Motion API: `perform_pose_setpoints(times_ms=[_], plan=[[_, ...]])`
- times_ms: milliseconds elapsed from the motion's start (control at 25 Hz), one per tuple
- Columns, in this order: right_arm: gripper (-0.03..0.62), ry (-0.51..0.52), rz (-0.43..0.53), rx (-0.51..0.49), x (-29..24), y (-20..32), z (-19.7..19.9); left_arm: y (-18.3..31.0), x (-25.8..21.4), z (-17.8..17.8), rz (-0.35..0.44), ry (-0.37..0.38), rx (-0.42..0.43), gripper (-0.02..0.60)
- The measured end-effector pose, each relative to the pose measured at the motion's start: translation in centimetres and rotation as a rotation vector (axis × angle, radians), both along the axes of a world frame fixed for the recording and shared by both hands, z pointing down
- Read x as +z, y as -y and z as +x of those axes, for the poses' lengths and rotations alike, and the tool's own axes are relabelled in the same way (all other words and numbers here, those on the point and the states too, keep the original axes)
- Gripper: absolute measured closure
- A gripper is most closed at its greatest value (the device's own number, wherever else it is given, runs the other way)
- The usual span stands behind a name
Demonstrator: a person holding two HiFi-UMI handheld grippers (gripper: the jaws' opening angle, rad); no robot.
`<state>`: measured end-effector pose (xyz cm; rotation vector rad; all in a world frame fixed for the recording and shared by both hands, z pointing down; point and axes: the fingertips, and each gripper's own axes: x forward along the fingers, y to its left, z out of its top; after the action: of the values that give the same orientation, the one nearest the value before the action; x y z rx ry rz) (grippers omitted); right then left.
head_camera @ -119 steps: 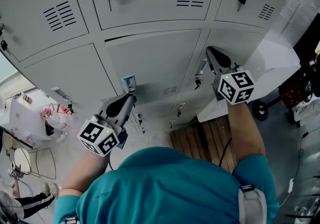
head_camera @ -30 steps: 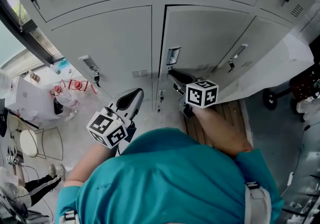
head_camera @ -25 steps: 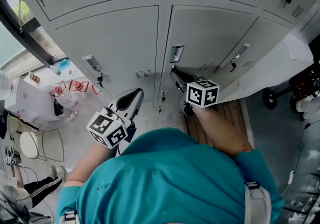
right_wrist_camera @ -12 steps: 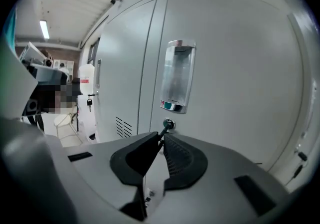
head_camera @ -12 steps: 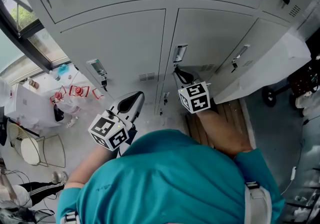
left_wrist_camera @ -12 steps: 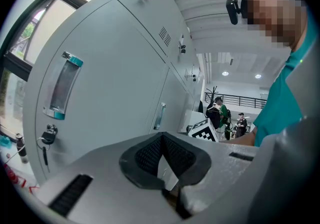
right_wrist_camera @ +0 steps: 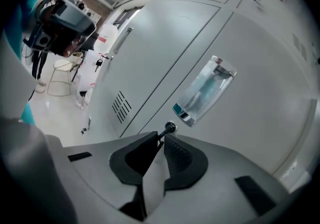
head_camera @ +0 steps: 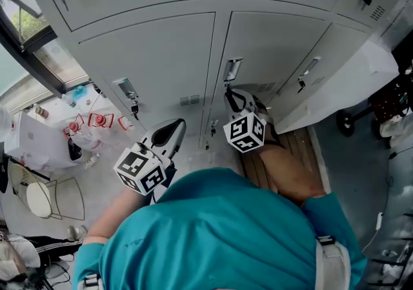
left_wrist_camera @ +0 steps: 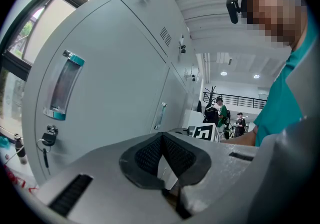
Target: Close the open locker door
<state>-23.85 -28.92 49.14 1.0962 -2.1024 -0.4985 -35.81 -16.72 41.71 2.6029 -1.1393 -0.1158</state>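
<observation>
The grey locker door [head_camera: 277, 43] in the middle of the lower row lies flush with its frame, a clear handle [head_camera: 232, 69] at its left edge. My right gripper [head_camera: 231, 96] is just under that handle, its marker cube [head_camera: 245, 132] rolled over. In the right gripper view the jaws [right_wrist_camera: 161, 139] are shut on the small key [right_wrist_camera: 169, 129] in the lock below the handle [right_wrist_camera: 205, 91]; they have just been opening slightly, with the key still between them. My left gripper [head_camera: 174, 128] hangs away from the lockers. Its jaws [left_wrist_camera: 162, 138] are shut on nothing.
The neighbouring left door [head_camera: 148, 56] carries a handle [left_wrist_camera: 62, 86] and a dangling key [left_wrist_camera: 48, 140]. A white panel [head_camera: 348, 82] angles out at the right. Wooden slats [head_camera: 290, 153] lie on the floor under my right arm. Bags and a chair [head_camera: 39, 195] sit at the left.
My right gripper has rolled about its own axis at the lock, its marker cube swinging down and left. The left gripper has hardly moved.
</observation>
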Motion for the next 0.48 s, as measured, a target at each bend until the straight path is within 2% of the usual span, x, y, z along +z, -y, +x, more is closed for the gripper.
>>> perform_pose_setpoints(times_ms=[120,200,360,480], plan=[[0.556,-0.059,0.024,-0.01,0.13,0.01,0.01,-0.08,0.05,0.1,0.001,-0.001,0.004,0.578],[0.554,-0.052,0.015,-0.008,0.12,0.0,0.02,-0.14,0.06,0.22,0.001,-0.002,0.006,0.578],[0.549,0.024,-0.029,-0.02,0.3,-0.23,-0.18,-0.2,-0.11,0.44,0.005,-0.007,0.005,0.578],[0.491,0.148,-0.129,-0.043,0.66,-0.82,-0.36,-0.29,-0.25,0.69,0.007,-0.008,0.002,0.578]])
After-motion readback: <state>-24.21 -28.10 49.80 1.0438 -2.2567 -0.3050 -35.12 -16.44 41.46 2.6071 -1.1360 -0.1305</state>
